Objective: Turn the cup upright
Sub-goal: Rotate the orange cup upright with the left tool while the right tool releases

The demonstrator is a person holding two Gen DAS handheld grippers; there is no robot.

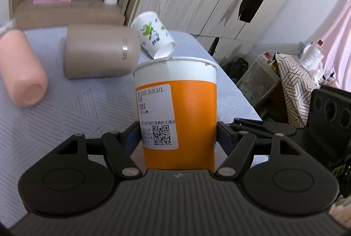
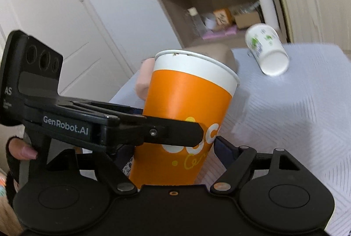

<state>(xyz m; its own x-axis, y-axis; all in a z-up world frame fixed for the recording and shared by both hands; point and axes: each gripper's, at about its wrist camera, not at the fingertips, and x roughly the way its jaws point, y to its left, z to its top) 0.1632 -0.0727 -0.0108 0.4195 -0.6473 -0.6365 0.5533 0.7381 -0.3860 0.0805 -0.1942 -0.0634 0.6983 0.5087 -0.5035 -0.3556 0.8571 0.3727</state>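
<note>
**Over the worktop: cup held by two grippers, mouth up**

Above the pale patterned worktop [image 1: 54, 117] the orange cup [image 1: 175, 108] sits mouth-up, tilted slightly in the right wrist view. The left gripper [image 1: 175, 132] has its fingers closed on the cup's lower body, one pad on each side. The right gripper [image 2: 175, 161] also brackets the cup low down; its fingers look pressed to the wall, though the left gripper crossing in front hides one contact, so I judge it gripping rather than see it fully. The cup's base is hidden by the gripper bodies, so I cannot tell whether it rests on the worktop.

Risks, as judged:
- Paper wall. Two grips squeezing at crossing angles can crease or ovalise it; the cup then slips.
- Uneven release. If one gripper opens while the other pulls, the cup tips over again.
- Release before the base is flat on the worktop: it drops and may fall.
- Neighbours. A tan tumbler [image 1: 101, 51], a pink bottle [image 1: 22, 73] and a white cup [image 1: 153, 34] lie on their sides behind; a wide withdrawal could set them rolling.
</note>
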